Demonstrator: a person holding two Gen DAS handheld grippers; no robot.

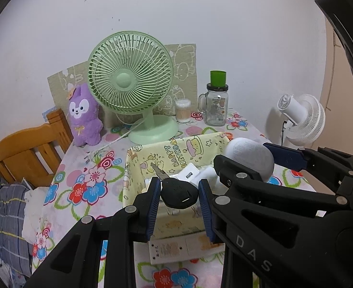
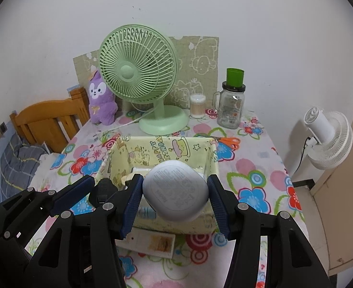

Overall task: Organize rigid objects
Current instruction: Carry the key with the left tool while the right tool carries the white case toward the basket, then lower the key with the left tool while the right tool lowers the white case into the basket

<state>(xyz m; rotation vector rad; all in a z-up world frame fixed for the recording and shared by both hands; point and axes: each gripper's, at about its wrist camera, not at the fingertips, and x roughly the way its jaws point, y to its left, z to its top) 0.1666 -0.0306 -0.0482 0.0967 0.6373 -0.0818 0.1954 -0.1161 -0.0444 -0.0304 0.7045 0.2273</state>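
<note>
While my left tool (image 1: 179, 193) pinches one key (image 1: 179, 192), my right tool (image 2: 176, 193) pinches one white case (image 2: 176, 192) above one box (image 2: 118, 153).

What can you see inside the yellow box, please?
Inside the box: a white charger and other white items; the held key and grey case hide the rest.

right tool (image 1: 245, 165) — "DAS" | yellow box (image 2: 138, 153) — "HAPPY BIRTHDAY"

A home bedroom: wooden bed frame (image 1: 25, 148), plush toy (image 1: 84, 117) and green fan (image 1: 130, 81) on a floral tablecloth (image 1: 80, 187).
</note>
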